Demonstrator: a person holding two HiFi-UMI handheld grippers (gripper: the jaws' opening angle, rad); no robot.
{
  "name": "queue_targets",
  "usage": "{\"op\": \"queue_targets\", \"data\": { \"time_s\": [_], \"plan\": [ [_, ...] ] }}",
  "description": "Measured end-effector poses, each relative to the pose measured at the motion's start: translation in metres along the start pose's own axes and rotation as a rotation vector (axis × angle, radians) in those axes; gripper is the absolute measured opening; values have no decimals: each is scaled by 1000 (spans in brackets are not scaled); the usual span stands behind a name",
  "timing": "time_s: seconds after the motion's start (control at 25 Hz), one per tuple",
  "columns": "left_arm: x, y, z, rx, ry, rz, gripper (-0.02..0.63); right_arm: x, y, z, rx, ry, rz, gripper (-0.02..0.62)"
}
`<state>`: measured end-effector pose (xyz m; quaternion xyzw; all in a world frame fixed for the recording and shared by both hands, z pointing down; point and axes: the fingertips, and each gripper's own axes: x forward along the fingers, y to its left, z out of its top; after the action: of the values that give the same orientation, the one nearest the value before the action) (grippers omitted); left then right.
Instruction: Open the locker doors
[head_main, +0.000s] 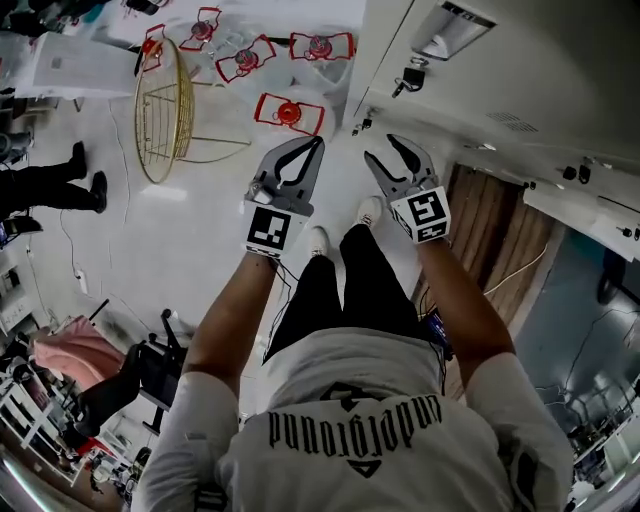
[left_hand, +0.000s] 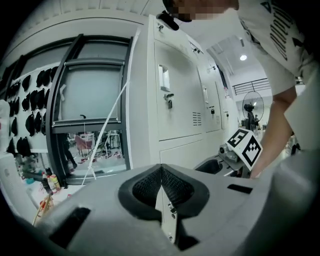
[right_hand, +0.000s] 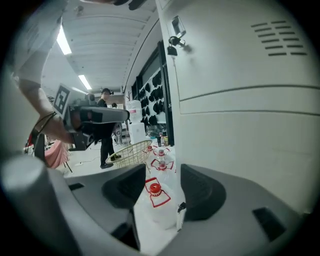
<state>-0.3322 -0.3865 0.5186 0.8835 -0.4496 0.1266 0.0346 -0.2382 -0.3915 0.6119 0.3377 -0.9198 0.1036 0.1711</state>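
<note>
**A:** What takes up most of the scene?

**B:** A bank of white lockers (head_main: 520, 70) fills the head view from one to three o'clock. Every door that can be seen sits flush and closed. In the right gripper view, the nearest locker door (right_hand: 240, 100) covers everything from twelve round to four o'clock, with vent slots near its top.

**A:** And the rest of the room?

**B:** A pale floor (head_main: 180, 240) covers the left half of the head view. A person in dark clothes (head_main: 50, 185) stands at nine o'clock. At eleven o'clock is a gold wire basket (head_main: 165, 110), tilted. Red-framed pieces (head_main: 288, 112) are scattered just beside it, toward twelve.

**A:** Where are the two grippers?

**B:** The wearer holds both out in front, near the centre of the head view, pointing toward twelve. They are near the foot of the lockers, and neither touches anything. The left gripper (head_main: 318, 141) is just left of centre. Its own view shows its dark ribbed pads pressed together with nothing between them. The right gripper (head_main: 381, 149) is just right of centre with its claw spread wide. Only floor and the locker's lower corner show in the gap, and it grips nothing.

**A:** Anything smaller?

**B:** A padlock (head_main: 410, 78) hangs on a locker latch at one o'clock. Neither gripper touches it.
</note>
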Motion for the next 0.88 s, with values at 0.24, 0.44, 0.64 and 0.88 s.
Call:
{"op": "queue_targets", "data": {
  "time_s": [0.24, 0.44, 0.64, 0.88],
  "plan": [
    [24, -1, -36, 52, 8, -28, 8, 42, -14, -39, 26, 22, 2, 225],
    [35, -6, -62, 29, 39, -31, 9, 74, -28, -64, 41, 24, -25, 227],
    [40, 1, -75, -17, 19, -6, 8, 94, -34, -73, 42, 14, -85, 230],
    [45, 8, -82, -23, 16, 6, 9, 106, -45, -73, 73, -14, -160, 238]
  ]
}}
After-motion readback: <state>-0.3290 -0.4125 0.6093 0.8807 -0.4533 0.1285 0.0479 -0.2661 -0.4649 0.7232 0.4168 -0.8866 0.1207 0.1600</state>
